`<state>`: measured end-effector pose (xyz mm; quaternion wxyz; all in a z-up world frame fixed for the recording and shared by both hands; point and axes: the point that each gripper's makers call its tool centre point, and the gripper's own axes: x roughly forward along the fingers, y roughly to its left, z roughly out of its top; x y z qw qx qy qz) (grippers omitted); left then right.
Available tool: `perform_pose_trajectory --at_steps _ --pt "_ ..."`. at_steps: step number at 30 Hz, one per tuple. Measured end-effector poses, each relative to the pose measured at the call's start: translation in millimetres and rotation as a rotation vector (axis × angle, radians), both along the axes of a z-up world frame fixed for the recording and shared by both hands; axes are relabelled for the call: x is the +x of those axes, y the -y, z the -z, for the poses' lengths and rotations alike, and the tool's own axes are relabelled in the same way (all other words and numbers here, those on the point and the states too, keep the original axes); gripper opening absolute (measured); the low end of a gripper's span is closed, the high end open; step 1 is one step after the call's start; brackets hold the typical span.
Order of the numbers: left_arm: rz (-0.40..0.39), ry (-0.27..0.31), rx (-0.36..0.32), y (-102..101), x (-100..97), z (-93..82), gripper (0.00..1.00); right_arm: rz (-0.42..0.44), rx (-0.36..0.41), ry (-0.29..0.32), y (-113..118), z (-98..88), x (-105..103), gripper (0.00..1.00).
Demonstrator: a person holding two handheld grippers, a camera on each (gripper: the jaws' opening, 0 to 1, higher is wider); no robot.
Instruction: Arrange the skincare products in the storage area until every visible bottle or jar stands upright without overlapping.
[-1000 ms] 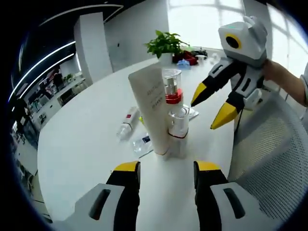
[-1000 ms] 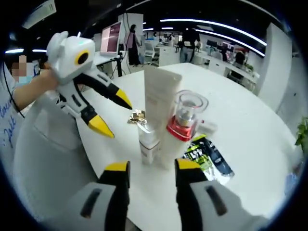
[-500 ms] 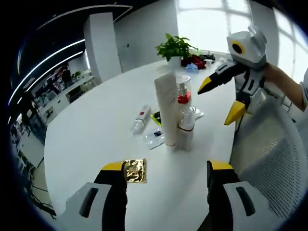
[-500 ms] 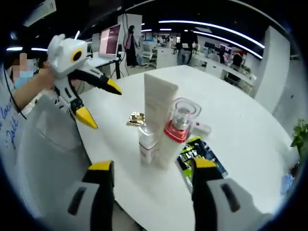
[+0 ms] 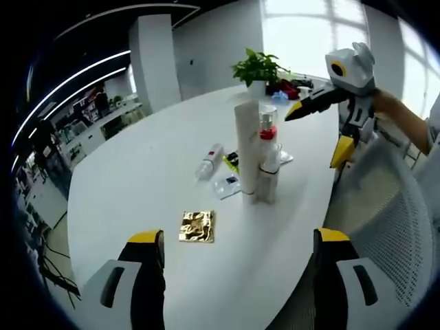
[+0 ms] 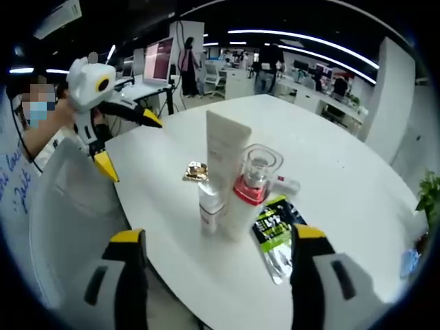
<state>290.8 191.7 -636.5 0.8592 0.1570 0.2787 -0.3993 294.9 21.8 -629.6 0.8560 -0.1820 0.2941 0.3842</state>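
Note:
Three skincare products stand upright, close together, on the white round table [image 5: 137,185]: a tall white tube [image 5: 246,151] [image 6: 225,155], a pump bottle with a red collar and clear cap [image 5: 267,129] [image 6: 249,189], and a small white bottle [image 5: 270,177] [image 6: 210,206]. A small white tube [image 5: 208,161] [image 6: 287,184] lies flat beyond them. My left gripper [image 5: 239,237] [image 6: 128,143] is open, well back from the cluster. My right gripper [image 6: 218,235] [image 5: 317,130] is open too, on the opposite side, holding nothing.
A gold sachet [image 5: 197,225] [image 6: 196,172] lies flat near the cluster, with a green-black sachet [image 6: 273,223] [image 5: 230,159] and a clear one [image 5: 227,184]. A potted plant [image 5: 258,69] stands at the far edge. A grey mesh chair [image 5: 385,206] [image 6: 62,206] sits at the table's rim.
Both grippers have drawn back from the standing cluster, and their jaws have spread wider. The three upright products have stayed in place.

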Motion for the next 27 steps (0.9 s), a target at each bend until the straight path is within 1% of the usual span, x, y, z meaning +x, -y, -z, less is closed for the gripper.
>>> perform_pose_trajectory --at_steps 6,11,19,24,25,26,27 --pt "-0.008 0.003 -0.001 -5 -1.2 -2.0 0.93 -0.001 -0.013 0.009 5 -1.1 3 0.92" --pt "-0.007 0.001 -0.002 -7 -1.1 -2.7 0.97 -0.017 -0.010 0.014 6 -3.5 8 0.95" --pt "-0.026 -0.012 -0.009 -14 -0.3 -1.6 0.97 -0.052 -0.044 0.019 11 -3.1 19 0.99" --pt "-0.037 -0.019 -0.008 -18 -0.8 -1.6 0.97 -0.078 -0.056 0.014 14 -1.9 24 1.00" --pt "-0.042 -0.018 -0.007 -19 -0.7 -1.9 0.97 -0.067 -0.058 0.012 17 -1.3 30 1.00" --pt "-0.043 -0.018 -0.005 -20 -1.0 -1.9 0.97 -0.070 -0.060 0.011 17 -0.9 30 1.00" --pt "-0.043 -0.018 -0.002 -21 -1.6 -2.0 0.97 -0.086 -0.074 0.002 19 1.3 31 1.00"
